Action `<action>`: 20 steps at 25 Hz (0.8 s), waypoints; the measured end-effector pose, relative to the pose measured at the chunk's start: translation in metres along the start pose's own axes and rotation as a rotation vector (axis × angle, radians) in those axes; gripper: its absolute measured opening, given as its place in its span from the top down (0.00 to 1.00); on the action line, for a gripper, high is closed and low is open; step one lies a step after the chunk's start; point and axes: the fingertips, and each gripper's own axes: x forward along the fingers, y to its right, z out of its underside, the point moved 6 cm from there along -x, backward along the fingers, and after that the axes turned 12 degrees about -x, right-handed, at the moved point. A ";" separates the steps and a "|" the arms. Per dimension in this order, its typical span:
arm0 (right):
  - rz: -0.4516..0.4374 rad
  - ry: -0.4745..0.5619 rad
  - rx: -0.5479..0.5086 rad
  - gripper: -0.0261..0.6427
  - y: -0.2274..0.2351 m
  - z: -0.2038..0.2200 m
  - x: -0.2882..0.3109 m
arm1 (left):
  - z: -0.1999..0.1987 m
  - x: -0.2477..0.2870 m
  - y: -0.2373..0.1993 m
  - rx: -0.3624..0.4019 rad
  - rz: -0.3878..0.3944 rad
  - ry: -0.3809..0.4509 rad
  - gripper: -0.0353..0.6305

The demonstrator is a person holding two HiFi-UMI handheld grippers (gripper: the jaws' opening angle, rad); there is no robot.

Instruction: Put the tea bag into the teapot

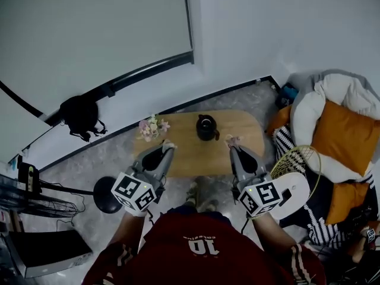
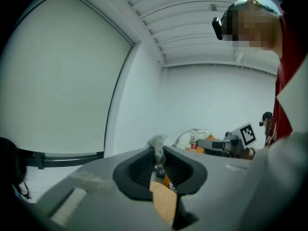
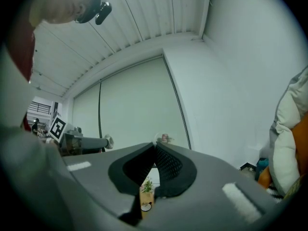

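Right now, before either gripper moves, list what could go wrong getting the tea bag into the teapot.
1. The right gripper pinches a small pinkish piece only at the tips of its fingers; it could slip out.
2. The teapot sits below both grippers, so a release from here would likely miss it.
3. The left gripper, holding a pale crumpled piece, could knock the flowers when descending.

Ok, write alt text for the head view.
From above, a person in a dark red shirt holds two grippers at a wooden table: the left gripper pinches a whitish tea bag, the right gripper a small pinkish piece. A black teapot stands mid-table, flowers at its left end.
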 end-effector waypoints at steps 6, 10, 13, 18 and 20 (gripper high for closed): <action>0.015 -0.029 -0.035 0.97 0.004 -0.003 0.016 | 0.004 0.029 -0.020 0.026 0.051 -0.028 0.87; 0.030 -0.036 -0.085 0.97 0.012 -0.007 0.033 | -0.001 0.056 -0.035 0.025 0.082 -0.026 0.87; 0.041 -0.040 -0.108 0.97 0.018 -0.007 0.047 | -0.004 0.074 -0.044 0.024 0.116 -0.037 0.87; 0.069 -0.024 -0.135 0.97 0.019 -0.008 0.076 | -0.013 0.089 -0.072 0.036 0.155 -0.053 0.87; 0.073 -0.028 -0.153 0.97 0.023 -0.007 0.085 | -0.015 0.099 -0.082 0.046 0.165 -0.067 0.87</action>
